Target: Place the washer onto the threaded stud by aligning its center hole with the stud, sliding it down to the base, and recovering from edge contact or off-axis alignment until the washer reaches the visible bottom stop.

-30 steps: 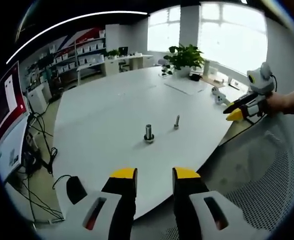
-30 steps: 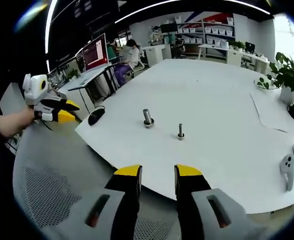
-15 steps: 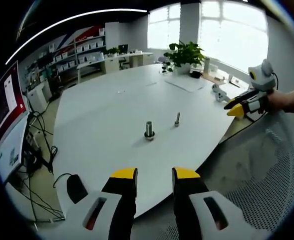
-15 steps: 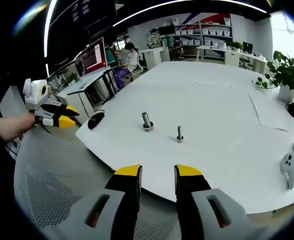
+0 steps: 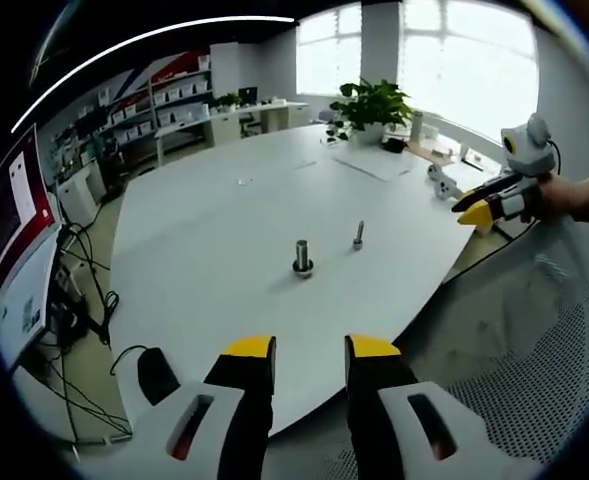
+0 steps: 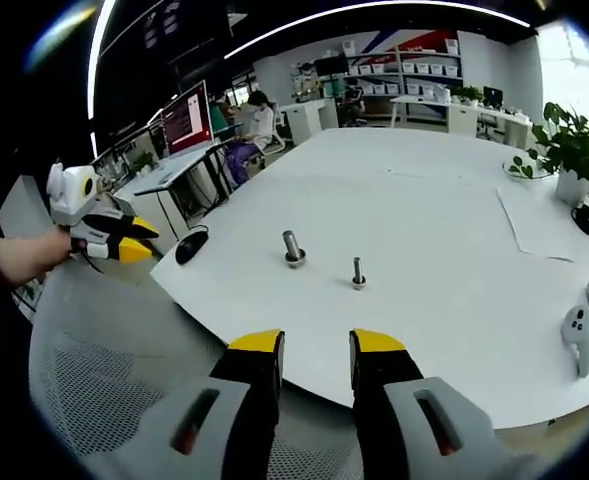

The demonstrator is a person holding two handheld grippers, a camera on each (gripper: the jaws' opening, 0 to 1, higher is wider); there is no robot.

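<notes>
Threaded stud: a slim upright stud stands on the white desk, toward the edge nearest the person, on a small base.
Washer: too small to pick out with certainty; a ring-like flange sits at the foot of the thicker post, and I cannot tell whether that is the washer.
Thicker post: a stubby metal cylinder stands upright just beside the stud, apart from it.
Left gripper: its yellow-tipped jaws are parted with nothing between them, held off the desk edge above a mesh chair; in the right gripper view it appears at the left, in a hand, tips close together.
Right gripper: jaws parted, empty, also short of the desk edge; in the left gripper view it appears at the right, held by a hand.
Desk, far side: potted plant, sheet of paper.
Desk, right edge: two white controllers.
Desk, left corner: black mouse.
Room: red monitor, shelving.
</notes>
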